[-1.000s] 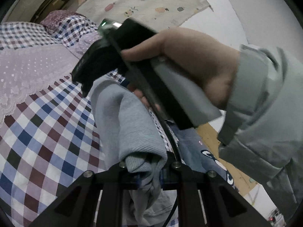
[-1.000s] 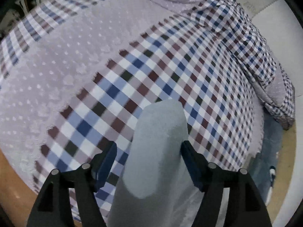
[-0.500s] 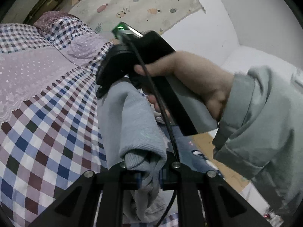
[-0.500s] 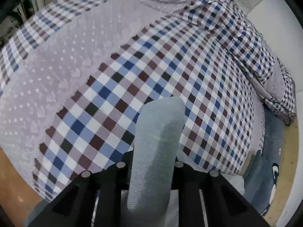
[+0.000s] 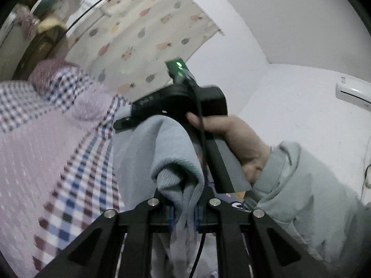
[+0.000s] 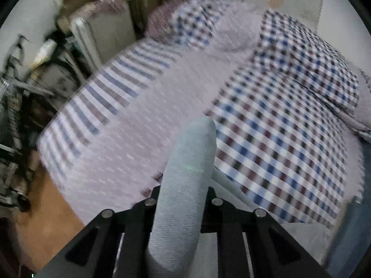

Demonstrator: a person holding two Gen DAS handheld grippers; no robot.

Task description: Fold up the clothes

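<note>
Both sets of jaws are clamping the light grey garment (image 5: 171, 153), the left gripper (image 5: 184, 215) on a bunched ribbed edge and the right gripper (image 6: 183, 199) on a rolled fold, holding it above the checked bed (image 6: 278, 139). The thick bunches are risking a slip or an uneven fold. Compared with a second ago, the right jaws are now closed and both cameras are tilting upward, blurring.
</note>
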